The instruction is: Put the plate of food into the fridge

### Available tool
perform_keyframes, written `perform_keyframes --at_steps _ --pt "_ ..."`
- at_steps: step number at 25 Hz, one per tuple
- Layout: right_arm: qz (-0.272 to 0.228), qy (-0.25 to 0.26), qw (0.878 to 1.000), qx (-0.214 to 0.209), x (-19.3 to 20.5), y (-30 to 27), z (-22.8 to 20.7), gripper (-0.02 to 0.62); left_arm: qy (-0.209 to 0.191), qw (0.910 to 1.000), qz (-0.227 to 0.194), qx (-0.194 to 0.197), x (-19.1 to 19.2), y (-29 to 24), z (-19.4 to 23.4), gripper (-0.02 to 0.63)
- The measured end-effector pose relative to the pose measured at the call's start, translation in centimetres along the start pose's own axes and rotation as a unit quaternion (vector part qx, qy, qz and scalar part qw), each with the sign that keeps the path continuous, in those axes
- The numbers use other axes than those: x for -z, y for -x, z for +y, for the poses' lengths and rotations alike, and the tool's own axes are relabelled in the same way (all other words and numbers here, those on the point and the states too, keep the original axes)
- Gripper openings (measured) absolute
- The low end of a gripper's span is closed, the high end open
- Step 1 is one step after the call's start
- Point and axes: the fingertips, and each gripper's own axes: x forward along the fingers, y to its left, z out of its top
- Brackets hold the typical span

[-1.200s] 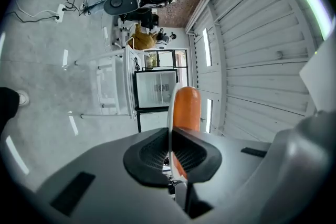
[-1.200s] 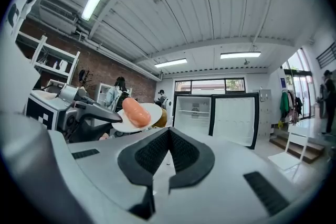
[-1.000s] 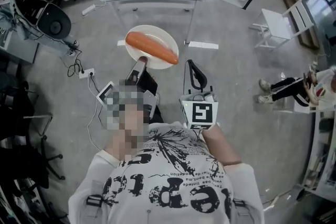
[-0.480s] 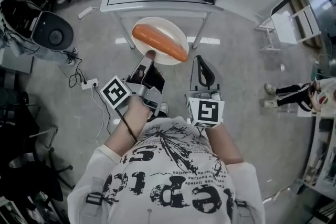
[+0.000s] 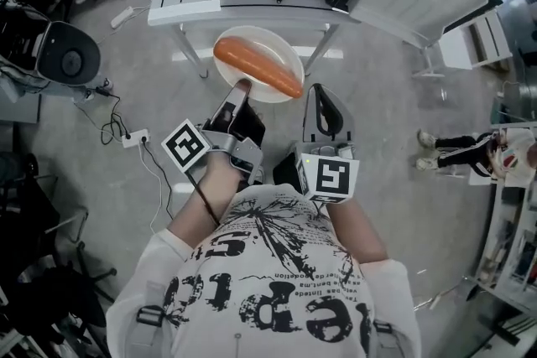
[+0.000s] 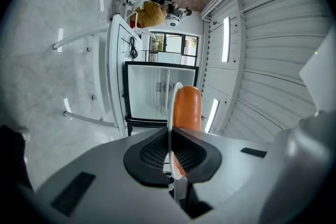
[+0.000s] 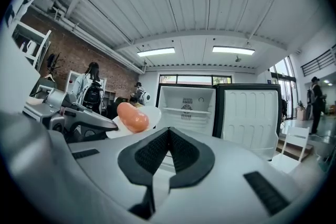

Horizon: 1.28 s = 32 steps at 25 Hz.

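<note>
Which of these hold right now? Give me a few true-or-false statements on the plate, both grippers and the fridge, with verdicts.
1. The left gripper is clamped on the rim of the plate. True.
2. The plate is bare. False: an orange sausage lies across it.
3. The fridge ahead stands with its door swung open. True.
4. The right gripper grips the plate's other side. False: its jaws are together on nothing, and it hangs beside the plate.
5. The plate sits on a fridge shelf. False: it is held in the air in front of the fridge, not yet inside.
</note>
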Motion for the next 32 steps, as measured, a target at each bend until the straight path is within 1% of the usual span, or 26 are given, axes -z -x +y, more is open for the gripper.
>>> perform_keyframes --at_steps 2,7,11,19,24,26,30,32 --pt "-0.003 -0.006 1.0 -0.001 0.1 -1.3 -1.3 0.0 0.001 1.0 -0.001 -0.004 -0.1 -1.6 0.5 0.02" --pt "-0.012 -0.051 0.998 -0.02 0.3 -6.6 -5.3 0.0 0.009 0.9997 -0.016 -0.017 -0.8 -7.0 1.6 0.02" --pt "-0.031 -0.043 0.998 -0.031 -0.8 -11.3 -9.1 0.0 -0.005 0.9994 -0.033 -0.011 -1.6 -12.2 0.9 0.02" --pt "-0.042 -0.032 0.995 -0.083 -1.1 -19.5 -15.3 0.0 -0.014 0.9974 -0.071 -0.004 -2.2 -22.0 0.9 0.02" --pt "-0.042 -0.026 0.994 -0.098 -0.4 -25.6 -20.4 0.0 -0.029 0.9956 -0.087 -0.019 -2.7 -29.0 1.9 0.02" --pt "-0.043 -0.025 0.994 -0.1 -0.1 -26.8 -21.2 0.0 -0.032 0.9955 -0.087 -0.022 -2.8 -30.3 2.2 0.02" --pt "-0.042 -0.04 0.993 -0.107 -0.4 -26.9 -21.1 0.0 -0.032 0.9958 -0.082 -0.025 -2.6 -30.3 2.0 0.02" --pt "-0.045 -0.032 0.993 -0.105 -0.7 -26.7 -21.2 0.0 -0.026 0.9958 -0.085 -0.022 -2.6 -30.4 1.7 0.02"
